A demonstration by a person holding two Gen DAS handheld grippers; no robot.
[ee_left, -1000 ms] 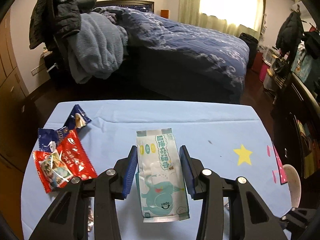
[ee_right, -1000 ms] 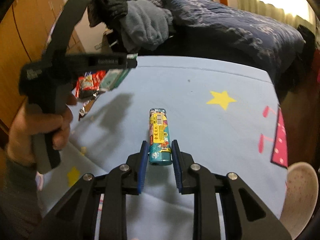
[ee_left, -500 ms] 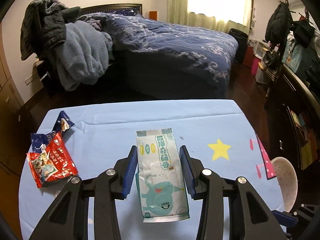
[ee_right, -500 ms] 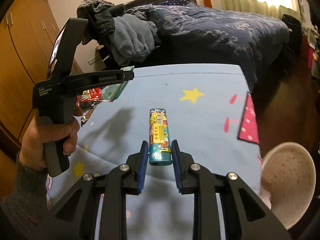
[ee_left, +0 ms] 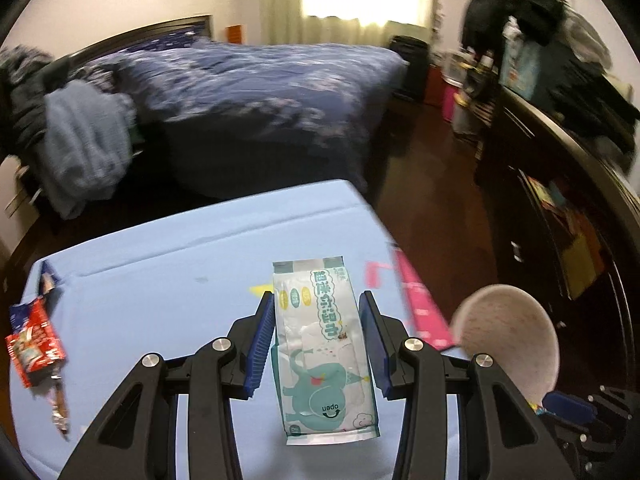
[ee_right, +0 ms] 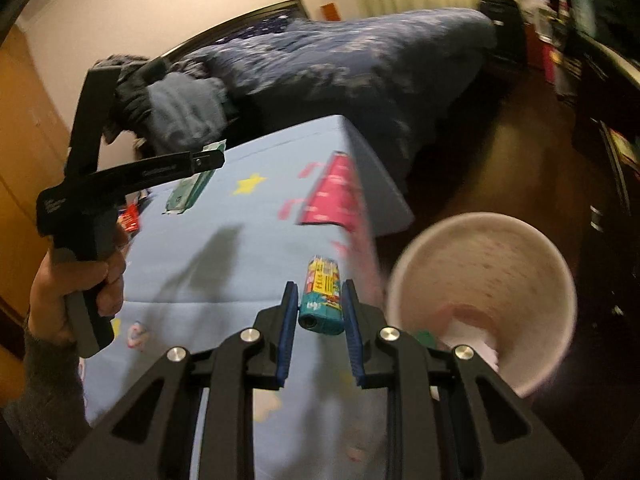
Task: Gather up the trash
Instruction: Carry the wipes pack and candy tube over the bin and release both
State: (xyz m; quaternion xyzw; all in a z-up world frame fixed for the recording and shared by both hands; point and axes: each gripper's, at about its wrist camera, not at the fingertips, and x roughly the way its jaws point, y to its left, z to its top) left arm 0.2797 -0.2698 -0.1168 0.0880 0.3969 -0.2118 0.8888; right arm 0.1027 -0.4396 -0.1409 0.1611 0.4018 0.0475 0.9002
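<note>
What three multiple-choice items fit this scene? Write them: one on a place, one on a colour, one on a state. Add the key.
1. Where is the pale bin?
A. On the bed
B. Off the table, beside its edge
C. At the table's middle

2. What colour is the star printed on the table cover?
A. Yellow
B. Green
C. White

3. What state is the wipes packet in?
A. Lying flat on the table
B. Dropped in the bin
C. Gripped in the left tool

Key: 1 B, the bin's mouth shows past the table's edge. 2 A, the star is plainly yellow. 3 C, the packet sits between the blue pads, above the table.
</note>
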